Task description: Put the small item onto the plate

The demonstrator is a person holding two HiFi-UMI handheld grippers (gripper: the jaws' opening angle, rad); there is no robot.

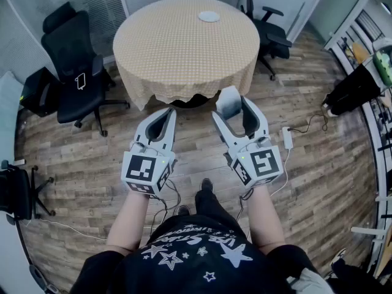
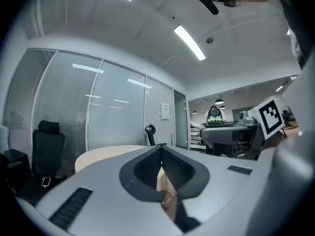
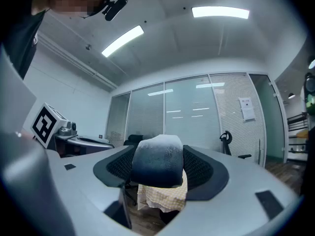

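The right gripper [image 1: 235,110] is holding a small grey-blue rounded block [image 3: 158,161] with its jaws spread wide, the dark ribbed pads pressing on the block's two sides and the block's pale top poking out past the fingertips. The left gripper [image 1: 164,119] is hanging just to the left of the right one at about the same height, its jaws drawn together so that the tips are meeting, with nothing sitting between them. Both grippers are pointing forward over a wood-plank floor [image 1: 79,164]. A round table [image 1: 184,48] draped in a beige checked cloth is standing straight ahead of the jaws, its near edge lying just beyond the fingertips. A small white round plate [image 1: 209,16] is resting on the far side of that table, well ahead of the held block and slightly to its left. A black office chair [image 1: 73,60] is standing off to the left of the left gripper, beside the table.
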